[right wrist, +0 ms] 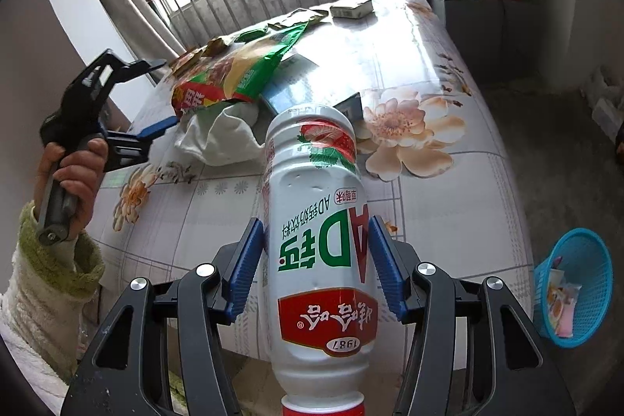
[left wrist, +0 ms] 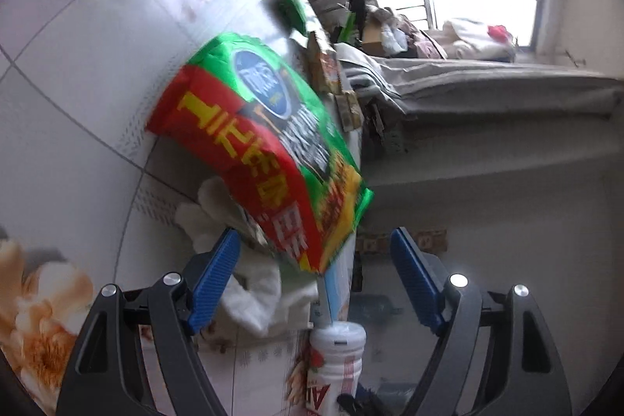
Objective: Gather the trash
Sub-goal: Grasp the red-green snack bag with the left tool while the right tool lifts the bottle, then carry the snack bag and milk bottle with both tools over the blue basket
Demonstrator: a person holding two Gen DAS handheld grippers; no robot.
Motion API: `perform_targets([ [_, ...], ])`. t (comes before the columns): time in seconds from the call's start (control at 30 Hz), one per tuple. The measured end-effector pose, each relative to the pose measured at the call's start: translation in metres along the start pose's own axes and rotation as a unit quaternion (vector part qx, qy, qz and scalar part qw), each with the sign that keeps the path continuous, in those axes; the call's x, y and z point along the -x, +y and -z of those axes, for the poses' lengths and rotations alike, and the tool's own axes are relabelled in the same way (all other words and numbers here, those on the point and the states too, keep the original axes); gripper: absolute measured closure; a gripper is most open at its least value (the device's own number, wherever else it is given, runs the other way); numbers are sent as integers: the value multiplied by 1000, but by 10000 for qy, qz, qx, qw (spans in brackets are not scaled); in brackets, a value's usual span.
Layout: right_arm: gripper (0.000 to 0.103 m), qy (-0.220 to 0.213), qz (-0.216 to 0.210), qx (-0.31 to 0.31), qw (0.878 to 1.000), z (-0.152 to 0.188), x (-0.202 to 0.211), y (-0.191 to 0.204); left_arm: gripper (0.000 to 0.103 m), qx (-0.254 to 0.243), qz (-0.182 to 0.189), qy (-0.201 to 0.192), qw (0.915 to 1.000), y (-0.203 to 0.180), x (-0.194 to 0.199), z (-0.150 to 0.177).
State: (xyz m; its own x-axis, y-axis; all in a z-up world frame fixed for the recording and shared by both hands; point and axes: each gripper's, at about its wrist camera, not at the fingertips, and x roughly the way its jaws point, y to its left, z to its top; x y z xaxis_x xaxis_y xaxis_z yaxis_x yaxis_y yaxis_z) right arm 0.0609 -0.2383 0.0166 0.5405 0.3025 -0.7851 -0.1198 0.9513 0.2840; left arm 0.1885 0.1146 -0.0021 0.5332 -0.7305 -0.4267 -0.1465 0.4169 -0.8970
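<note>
Right tool [right wrist: 316,256]: its blue ribbed pads [right wrist: 245,268] were clamped on both sides of a white plastic drink bottle with a red-and-green strawberry label [right wrist: 316,221], gripping it around the middle
Bottle: it pointed away from the camera over the desk, its printed label upside down in the right wrist view, small dents showing in the white wall; its end [left wrist: 337,338] showed low in the left wrist view
Left tool [left wrist: 316,275]: spread wide, holding nothing; seen from the right wrist view [right wrist: 154,96] one pad sat above and one below the near end of the snack bag, contact unclear
Snack bag: a red-and-green crinkled foil bag with yellow lettering [left wrist: 265,143] lay on the desk, its end resting over a crumpled white cloth or tissue [right wrist: 218,139]
Other litter: small torn wrappers [right wrist: 296,18] and a flat pale carton [right wrist: 351,8] lay toward the far edge, well apart from the bottle
Desk: a floral glossy cover [right wrist: 429,182]; the near half by the right tool was bare
Basket: a blue plastic mesh basket [right wrist: 581,283] stood on the floor just beyond the right desk edge, with some wrappers inside
Left hand [right wrist: 74,174]: wrapped around the left tool's handle, sleeve cream and green
</note>
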Motion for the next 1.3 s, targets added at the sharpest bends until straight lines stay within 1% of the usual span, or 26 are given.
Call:
perform_targets([
  [0.07,51,2,-27,-25,10000,-1,0,-1,26,95,-77,-43,9999,4,-4,-5],
  [0.17,51,14,-88,-93,9999,-1,0,-4,26,261,-88,-93,9996,8,-9,-10],
  [0.27,51,22,-150,-166,9997,-1,0,-7,26,421,15,-151,9990,12,-11,-14],
  [0.33,51,27,-185,-209,9996,-1,1,-9,27,532,163,-189,9983,14,-12,-14],
  [0.37,51,29,-194,-217,9996,-1,1,-9,27,603,323,-225,9974,14,-13,-14],
  [0.43,51,28,-215,-251,9995,-2,1,-10,27,816,769,-302,9932,18,-12,-13],
  [0.47,51,27,-219,-262,9994,-2,1,-11,27,998,1027,-324,9892,21,-13,-13],
  [0.5,51,22,-220,-273,9994,-2,1,-11,27,1095,1132,-327,9870,22,-14,-12],
  [0.53,51,15,-218,-281,9994,-1,1,-11,27,1142,1155,-335,9861,22,-15,-11],
  [0.57,51,11,-214,-283,9994,-1,1,-10,27,1117,1095,-338,9871,20,-17,-10],
  [0.6,51,9,-209,-280,9994,-1,2,-10,30,1053,1018,-325,9887,17,-19,-10],
  [0.63,51,7,-203,-275,9994,-1,2,-10,34,988,944,-306,9901,14,-22,-9],
  [0.67,51,4,-196,-271,9994,-1,2,-9,37,979,952,-293,9902,13,-23,-8],
  [0.73,51,-1,-187,-261,9995,0,2,-9,47,988,984,-259,9899,9,-27,-6],
  [0.77,51,-3,-185,-262,9995,0,2,-9,50,970,961,-276,9903,7,-28,-5],
  [0.8,51,-6,-183,-269,9995,0,2,-9,55,933,939,-308,9907,5,-29,-4],
  [0.83,51,-8,-180,-270,9995,0,2,-9,63,912,931,-335,9909,4,-30,-5],
  [0.87,51,-8,-178,-268,9995,0,3,-9,65,874,924,-361,9912,2,-30,-4],
  [0.9,51,-11,-174,-270,9995,0,3,-9,70,837,916,-368,9916,-1,-30,-4],
  [0.93,51,-12,-176,-272,9995,0,3,-9,78,793,902,-375,9921,-3,-31,-5],
  [0.97,51,-11,-176,-269,9995,0,3,-9,82,730,884,-392,9926,-5,-31,-5],
  [1.0,51,-14,-168,-264,9995,0,3,-8,89,666,875,-407,9931,-8,-31,-5],
  [1.07,51,-18,-162,-257,9995,0,3,-9,92,542,861,-434,9939,-11,-29,-4],
  [1.13,51,-23,-151,-253,9996,0,3,-8,99,435,870,-451,9942,-14,-27,-4],
  [1.3,51,-49,-160,-350,9992,0,3,-11,103,91,928,-524,9943,-29,-18,-1],
])
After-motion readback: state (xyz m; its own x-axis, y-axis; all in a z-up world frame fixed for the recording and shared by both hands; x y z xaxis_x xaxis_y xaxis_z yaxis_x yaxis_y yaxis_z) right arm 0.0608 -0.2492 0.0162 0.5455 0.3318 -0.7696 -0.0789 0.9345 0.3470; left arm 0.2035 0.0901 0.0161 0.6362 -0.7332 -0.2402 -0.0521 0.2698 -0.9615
